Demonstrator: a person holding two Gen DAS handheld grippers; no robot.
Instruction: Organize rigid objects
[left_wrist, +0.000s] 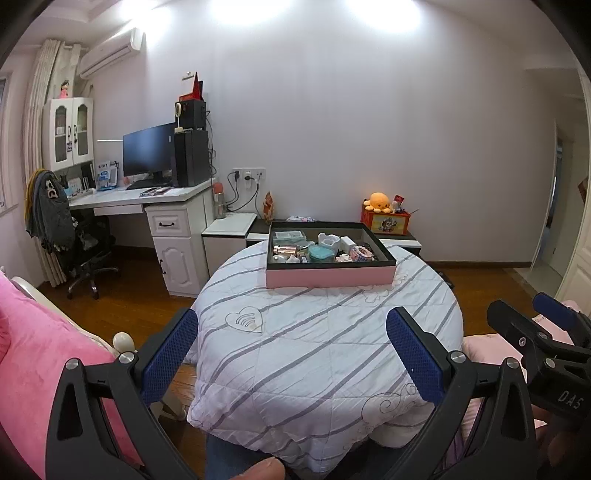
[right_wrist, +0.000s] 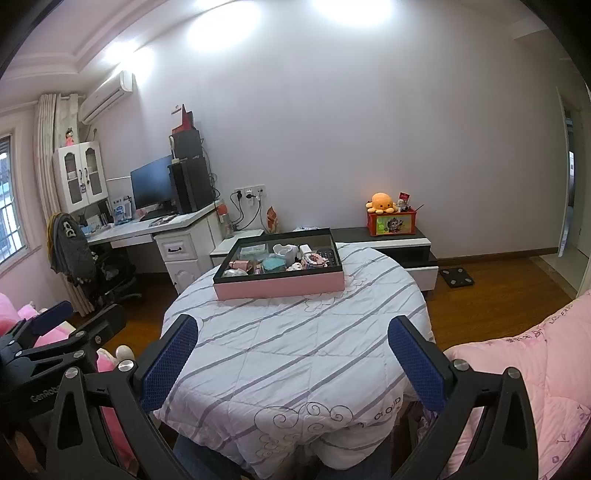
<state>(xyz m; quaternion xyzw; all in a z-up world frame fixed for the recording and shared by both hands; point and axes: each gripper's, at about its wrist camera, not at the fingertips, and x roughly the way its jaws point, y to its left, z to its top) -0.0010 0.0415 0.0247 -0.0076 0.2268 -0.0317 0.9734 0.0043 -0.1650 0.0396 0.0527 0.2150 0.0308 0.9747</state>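
Observation:
A pink box with a black rim (left_wrist: 330, 276) (right_wrist: 280, 286) rests on the far part of a white striped quilt (left_wrist: 317, 350) (right_wrist: 295, 354). Inside lie several small rigid items: a teal container (left_wrist: 320, 253) (right_wrist: 274, 263), a white cup (left_wrist: 328, 240) (right_wrist: 285, 252), a rose-gold bottle (left_wrist: 285, 250) (right_wrist: 240, 264) and a black calculator (right_wrist: 328, 254). My left gripper (left_wrist: 292, 354) is open over the near quilt, well short of the box, with nothing between its blue pads. My right gripper (right_wrist: 293, 360) is open too, beside the left one, also empty.
A pink blanket (left_wrist: 40, 362) lies at the left and a pink quilt (right_wrist: 535, 376) at the right. Beyond the quilt stand a white desk (left_wrist: 147, 199) with a monitor, an office chair (left_wrist: 85, 254) and a low cabinet (right_wrist: 388, 240) with an orange plush (right_wrist: 384, 203). Wooden floor surrounds them.

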